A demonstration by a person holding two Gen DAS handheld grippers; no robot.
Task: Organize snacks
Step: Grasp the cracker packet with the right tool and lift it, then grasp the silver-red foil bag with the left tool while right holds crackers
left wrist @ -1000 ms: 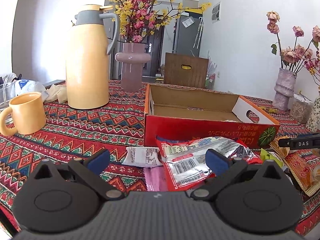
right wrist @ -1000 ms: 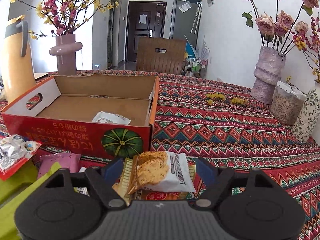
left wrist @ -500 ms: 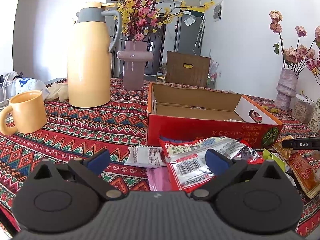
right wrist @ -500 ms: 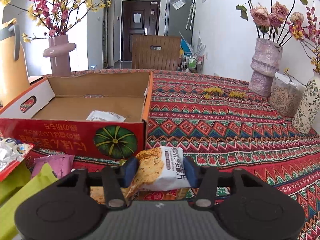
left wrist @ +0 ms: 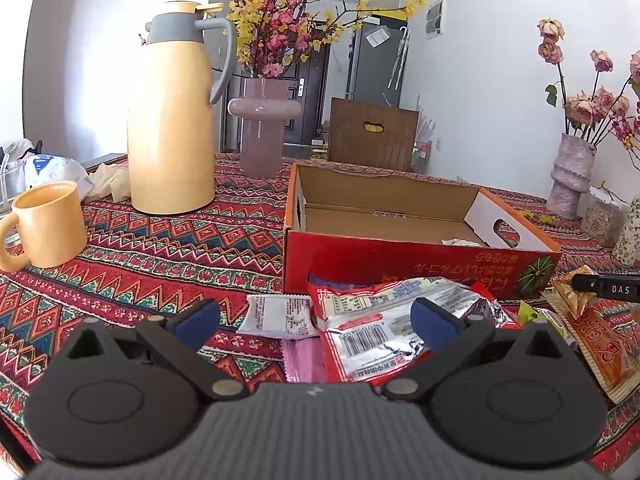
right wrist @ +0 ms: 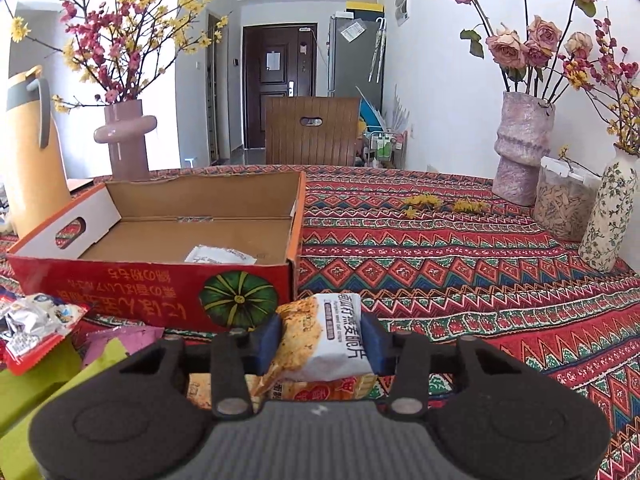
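Right tongs (right wrist: 320, 342) have just been closing on the white-and-orange cracker packet (right wrist: 320, 344), clamped mid-body; light, crinkly, crushable. Left tongs (left wrist: 314, 318) hang spread, empty.

Right gripper (right wrist: 320, 340), seen from its own wrist cam, points fwd and slightly down; its jaws have just been closing, and the blue pads (right wrist: 269, 342) now press both sides of a small snack packet (right wrist: 322, 340), held just above the table. Left gripper (left wrist: 316, 320) also tilts a bit downward, jaws spread wide, w/ blue fingertips (left wrist: 198, 316) well apart and gripping nothing. No hand or sleeve shows in either view.
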